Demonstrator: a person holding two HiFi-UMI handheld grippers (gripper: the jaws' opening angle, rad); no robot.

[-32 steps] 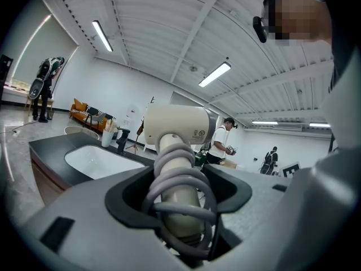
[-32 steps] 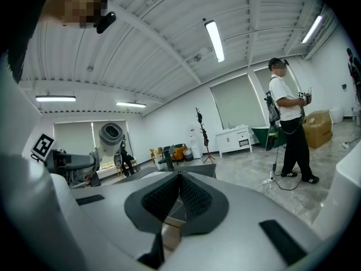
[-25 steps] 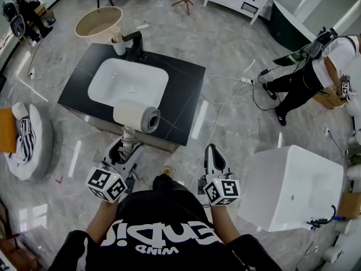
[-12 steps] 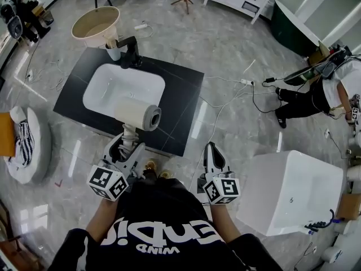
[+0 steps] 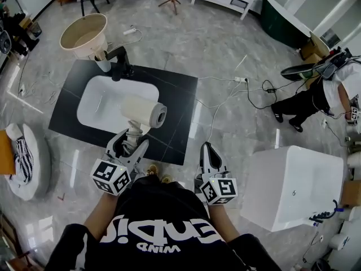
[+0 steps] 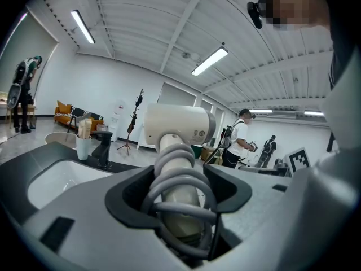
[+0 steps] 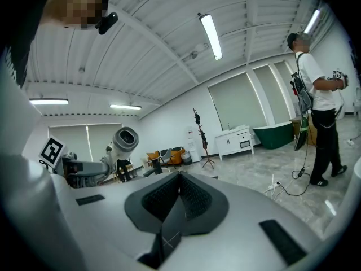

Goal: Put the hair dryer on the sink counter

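Your left gripper (image 5: 128,145) has carried the hair dryer (image 5: 144,112) farther in over the sink counter (image 5: 177,109). A second ago the dryer hung above the counter's near edge; now its cream barrel sits over the black top, just right of the white basin (image 5: 96,103). The counter also lies closer beneath you than before.

The left gripper's jaws are clamped on the dryer's handle, which stands upright between them in the left gripper view. A grey cord (image 6: 180,176) is coiled round that handle. The barrel lies crosswise at the top, its open end pointing right. You are holding it off the surface; it isn't resting on the counter.

Your right gripper (image 5: 209,151) has its jaws pressed together with nothing between them. It hangs over the grey floor, near the counter's near right corner.

At the counter's far edge stand a black faucet (image 5: 119,61) and a white cup (image 5: 103,64). A round beige tub (image 5: 84,35) sits just beyond them. A white cabinet (image 5: 293,188) stands to your right, and a person (image 5: 321,89) bends over at the far right.
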